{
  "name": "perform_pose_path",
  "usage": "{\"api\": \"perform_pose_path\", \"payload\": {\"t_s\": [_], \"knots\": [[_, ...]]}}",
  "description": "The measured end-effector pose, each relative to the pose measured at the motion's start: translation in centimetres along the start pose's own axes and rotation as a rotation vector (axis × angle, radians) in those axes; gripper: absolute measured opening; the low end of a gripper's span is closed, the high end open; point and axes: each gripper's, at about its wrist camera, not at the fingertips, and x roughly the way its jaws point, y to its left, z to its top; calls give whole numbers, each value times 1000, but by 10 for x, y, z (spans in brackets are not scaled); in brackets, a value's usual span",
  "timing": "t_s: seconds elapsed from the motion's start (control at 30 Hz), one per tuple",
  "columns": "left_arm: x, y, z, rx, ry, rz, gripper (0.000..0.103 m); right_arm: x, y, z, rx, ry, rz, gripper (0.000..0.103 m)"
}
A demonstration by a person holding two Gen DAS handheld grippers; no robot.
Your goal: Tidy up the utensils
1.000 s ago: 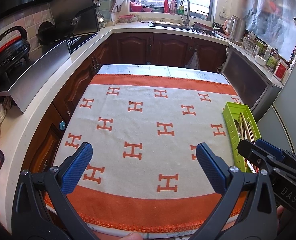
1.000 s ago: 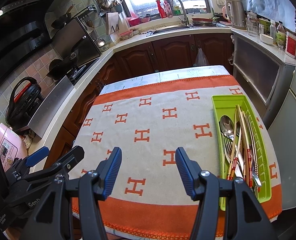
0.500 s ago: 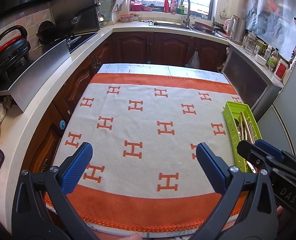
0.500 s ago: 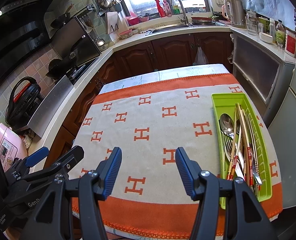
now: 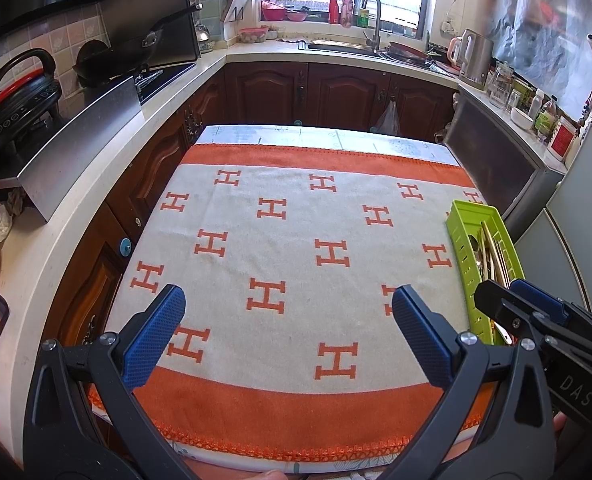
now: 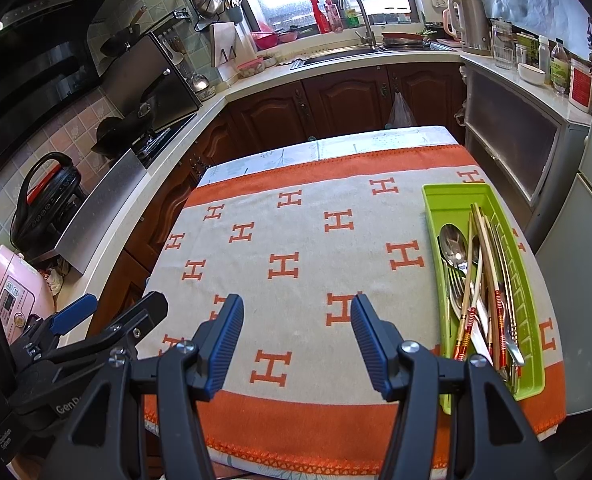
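A green utensil tray [image 6: 458, 200] lies at the right edge of the table on an orange and beige cloth [image 6: 304, 240]. It holds a metal spoon [image 6: 452, 242], a fork [image 6: 456, 280], several chopsticks [image 6: 486, 256] and other cutlery. The tray also shows in the left wrist view [image 5: 462, 240]. My left gripper [image 5: 287, 320] is open and empty above the near edge of the cloth [image 5: 296, 220]. My right gripper [image 6: 293, 338] is open and empty, left of the tray. Each gripper shows at the edge of the other's view.
Kitchen counters run along the left and back, with a stove [image 6: 143, 136], a sink [image 6: 348, 52] and a kettle [image 6: 470, 24]. A grey cabinet [image 6: 512, 132] and a fridge [image 6: 584, 240] stand close to the table's right side.
Almost nothing has changed. The right wrist view has shifted very slightly; both grippers stay open and hover at the near edge of the table.
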Motion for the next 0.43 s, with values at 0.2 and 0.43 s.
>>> {"api": "perform_pose_path", "payload": {"t_s": [0.2,0.43], "knots": [[1,-1,-4,-3,5,0,102,0,1,-3,0,2,-1,56],[0,-1,-10,-6,4,2,102,0,1,-4,1,3,-2,56]]}}
